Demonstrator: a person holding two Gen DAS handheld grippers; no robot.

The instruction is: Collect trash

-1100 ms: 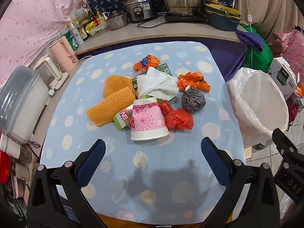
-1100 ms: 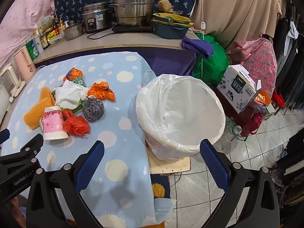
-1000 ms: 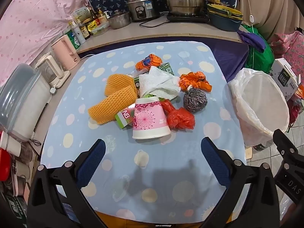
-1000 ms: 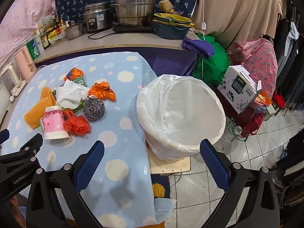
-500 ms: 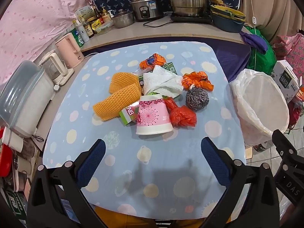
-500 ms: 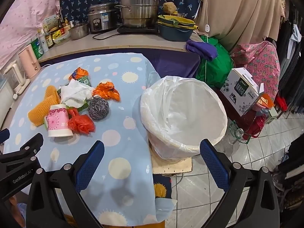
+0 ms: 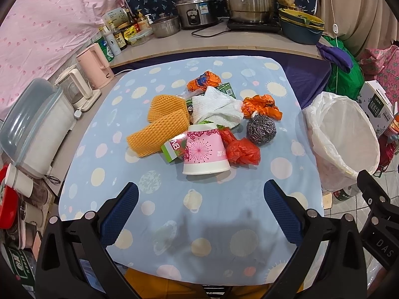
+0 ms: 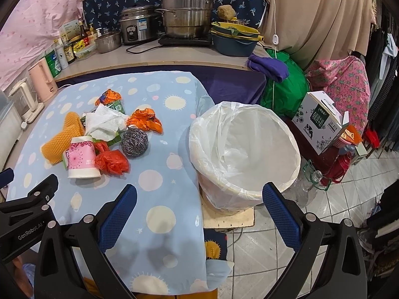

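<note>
Right now both grippers hang above the near edge of the table, which wears a pale blue cloth dotted with circles and suns. Seen from the left wrist, the left gripper has its blue-padded fingers spread wide with nothing between them, and the trash heap sits at its 12 o'clock, well apart from the fingertips. Nearest is an upturned pink-and-white paper cup; a crumpled red plastic bag touches it at 3 o'clock, and a green carton pokes out at its 9 o'clock. Orange foam netting lies toward 10 o'clock of the cup, a white paper towel at 12, and a steel wool scrubber at about 2 — with an orange wrapper just behind it and another orange packet at the far end of the heap. From the right wrist view, the right gripper is likewise spread apart and holds nothing; the white-lined trash bin stands off the table's side edge at roughly 1 o'clock — its liner draped over the rim — while the heap lies off at 10 o'clock.
</note>
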